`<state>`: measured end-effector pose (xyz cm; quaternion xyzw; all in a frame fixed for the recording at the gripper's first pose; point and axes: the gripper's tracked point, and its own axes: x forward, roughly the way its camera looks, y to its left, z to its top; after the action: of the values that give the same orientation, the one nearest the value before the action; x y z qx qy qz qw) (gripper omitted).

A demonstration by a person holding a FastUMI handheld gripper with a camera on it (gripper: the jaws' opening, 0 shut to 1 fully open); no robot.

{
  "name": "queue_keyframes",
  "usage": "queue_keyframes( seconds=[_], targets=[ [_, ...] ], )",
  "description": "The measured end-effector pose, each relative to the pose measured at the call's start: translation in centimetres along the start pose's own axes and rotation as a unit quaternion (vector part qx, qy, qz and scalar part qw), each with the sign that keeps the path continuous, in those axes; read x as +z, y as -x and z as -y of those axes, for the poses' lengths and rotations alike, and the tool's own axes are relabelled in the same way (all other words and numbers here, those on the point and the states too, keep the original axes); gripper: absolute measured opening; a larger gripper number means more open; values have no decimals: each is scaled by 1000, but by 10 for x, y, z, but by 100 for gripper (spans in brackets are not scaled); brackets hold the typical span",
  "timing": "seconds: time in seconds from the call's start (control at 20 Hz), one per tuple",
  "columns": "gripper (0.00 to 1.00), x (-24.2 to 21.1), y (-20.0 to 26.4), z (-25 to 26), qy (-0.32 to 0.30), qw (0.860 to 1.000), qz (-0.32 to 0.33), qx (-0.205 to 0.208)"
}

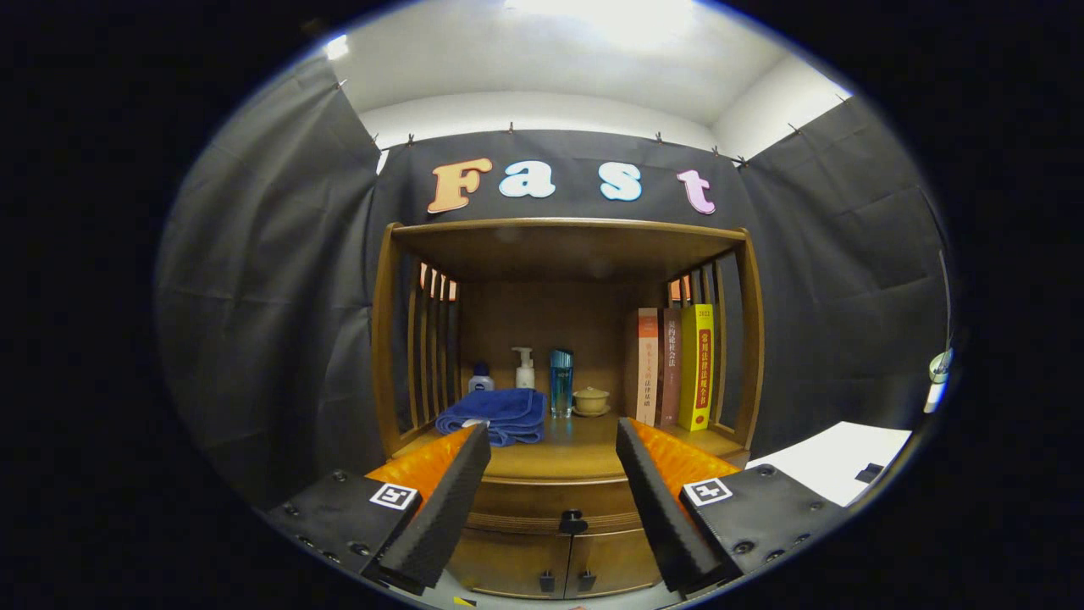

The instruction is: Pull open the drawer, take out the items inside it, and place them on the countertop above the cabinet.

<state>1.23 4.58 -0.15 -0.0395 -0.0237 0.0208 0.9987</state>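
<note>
The hand-held gripper (552,440) is level, fingers spread wide, holding nothing.

The wooden drawer (555,507) sits closed under the countertop (550,462), dark knob (572,518) at its front centre.

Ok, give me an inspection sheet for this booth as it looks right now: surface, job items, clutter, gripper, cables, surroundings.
Surface: brown wooden countertop inside the open-fronted wooden cabinet; front strip bare.
Job's things: wooden drawer below the countertop is closed, dark knob showing between the fingers; contents hidden.
Clutter: folded blue towel, small blue-capped bottle, white pump bottle, blue glass bottle, small lidded pot, three upright books at the right.
Gripper: gripper open, fingers apart, holding nothing, short of the knob.
Cables: nothing seen.
Surroundings: black cloth walls; white flat surface to the right; two lower cabinet doors, shut.
</note>
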Motion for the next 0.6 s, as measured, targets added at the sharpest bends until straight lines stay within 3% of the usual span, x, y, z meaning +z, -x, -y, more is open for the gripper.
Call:
queue_keyframes(
  seconds=[0.3, 0.6],
  targets=[
    [98, -50, -2, 1, -27, 999, -17, 16],
    [98, -145, -52, 24, -33, 997, -71, 8]
  ],
)
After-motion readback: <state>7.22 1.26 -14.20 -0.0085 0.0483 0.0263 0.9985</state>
